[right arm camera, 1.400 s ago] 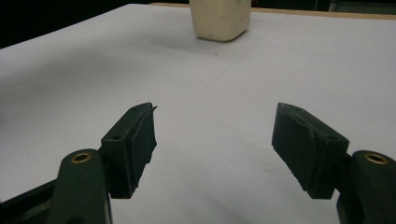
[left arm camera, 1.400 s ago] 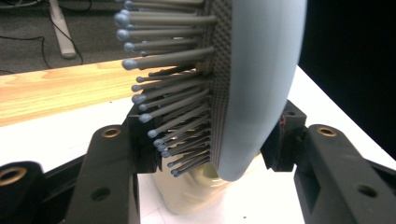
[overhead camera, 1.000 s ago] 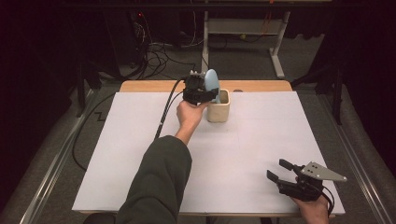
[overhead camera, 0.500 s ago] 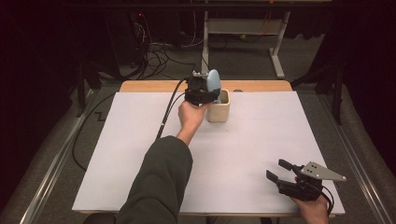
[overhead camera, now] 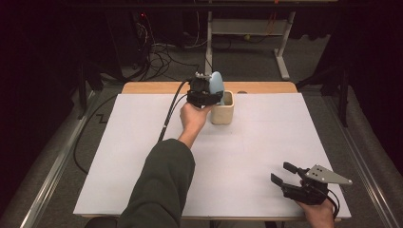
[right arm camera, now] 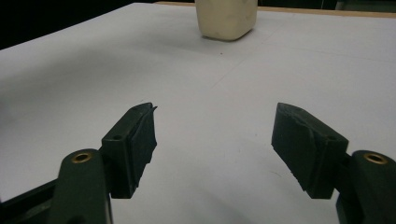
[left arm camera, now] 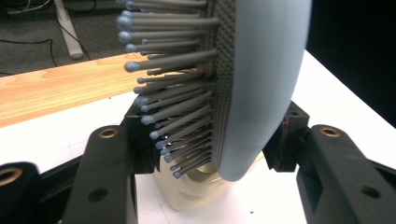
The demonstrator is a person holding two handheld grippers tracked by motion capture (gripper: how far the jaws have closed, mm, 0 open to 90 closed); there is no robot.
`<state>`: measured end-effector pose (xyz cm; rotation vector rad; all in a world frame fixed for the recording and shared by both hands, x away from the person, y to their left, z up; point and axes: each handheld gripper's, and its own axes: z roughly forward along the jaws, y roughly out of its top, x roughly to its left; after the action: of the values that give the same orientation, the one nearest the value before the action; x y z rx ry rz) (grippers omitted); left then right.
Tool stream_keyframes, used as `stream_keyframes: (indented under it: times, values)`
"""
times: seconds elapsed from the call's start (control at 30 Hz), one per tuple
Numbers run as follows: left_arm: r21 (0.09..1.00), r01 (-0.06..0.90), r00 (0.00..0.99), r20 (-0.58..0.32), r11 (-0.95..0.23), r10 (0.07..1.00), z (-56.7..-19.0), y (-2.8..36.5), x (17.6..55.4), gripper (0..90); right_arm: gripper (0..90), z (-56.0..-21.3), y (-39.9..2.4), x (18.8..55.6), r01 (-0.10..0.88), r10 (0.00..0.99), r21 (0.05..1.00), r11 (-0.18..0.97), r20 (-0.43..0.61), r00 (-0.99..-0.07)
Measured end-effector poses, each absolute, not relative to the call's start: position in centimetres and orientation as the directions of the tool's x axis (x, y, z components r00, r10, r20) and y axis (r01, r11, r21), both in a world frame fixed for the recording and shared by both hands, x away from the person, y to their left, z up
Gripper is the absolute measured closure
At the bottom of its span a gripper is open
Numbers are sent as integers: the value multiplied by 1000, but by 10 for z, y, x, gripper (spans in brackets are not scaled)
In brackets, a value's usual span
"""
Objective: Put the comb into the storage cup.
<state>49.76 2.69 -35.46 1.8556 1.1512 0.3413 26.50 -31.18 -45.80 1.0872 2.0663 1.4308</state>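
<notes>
A pale blue hairbrush (overhead camera: 217, 84) with grey bristles stands upright, its lower end down in a cream cup (overhead camera: 222, 113) at the table's far middle. My left gripper (overhead camera: 214, 97) is shut on the hairbrush just above the cup's rim. In the left gripper view one pad presses the bristles and the other the smooth back of the hairbrush (left arm camera: 261, 84), with the cup (left arm camera: 196, 196) below. The jaws have just been opening a little with the brush still between them. My right gripper (overhead camera: 281, 172) rests open near the front right corner, its jaws (right arm camera: 215, 140) wide apart with nothing between them.
A white sheet (overhead camera: 247, 156) covers the table, with a strip of bare wood (overhead camera: 157, 88) along the far edge. The left gripper's black cable (overhead camera: 168, 118) trails off to the left. In the right gripper view the cup (right arm camera: 227, 18) stands far ahead.
</notes>
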Motion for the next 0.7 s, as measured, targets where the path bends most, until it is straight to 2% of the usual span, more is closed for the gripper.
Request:
stream_keyframes:
  times: [0.33, 0.7]
  values:
    - [788, 587, 523, -196, -184, 830, -353, 32, 498, 448, 313, -458, -311, 265, 375, 780, 910, 174, 104, -617]
    - [745, 617, 518, -143, -253, 843, -354, 35, 496, 349, 314, -458, -312, 265, 370, 782, 912, 177, 98, -615]
